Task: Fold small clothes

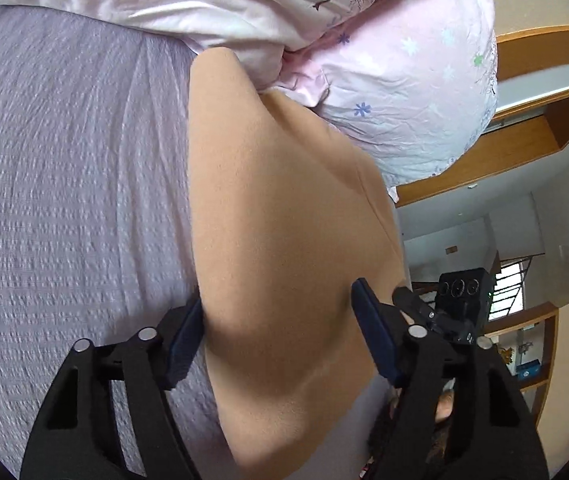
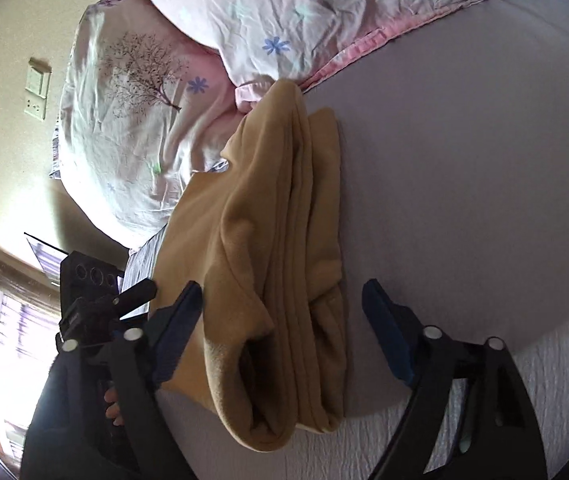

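A tan garment (image 1: 284, 216) lies folded on the bed (image 1: 64, 168), which is covered in a lilac textured sheet. Its far end touches the pink flowered quilt (image 1: 404, 92) bunched along the bed's far edge. In the right wrist view the garment (image 2: 284, 248) shows several stacked layers running lengthwise, with an open rolled end nearest the camera and a flatter flap spreading to its left toward the bed's edge. The left tool (image 1: 280, 336) stands wide open, its blue fingers (image 1: 184, 340) straddling the near part of the cloth, one at the cloth's left border over the sheet, the other over its right side; it holds nothing. The right tool (image 2: 284, 332) is likewise spread wide, with one finger over the left flap and the other over bare sheet (image 2: 464, 200) to the right of the folded stack, gripping nothing. Each view catches the other tool's black body at the side. Wooden shelves (image 1: 524, 152) stand beyond the bed in the left view, and a wall switch (image 2: 38, 88) and window (image 2: 0, 360) show in the right.
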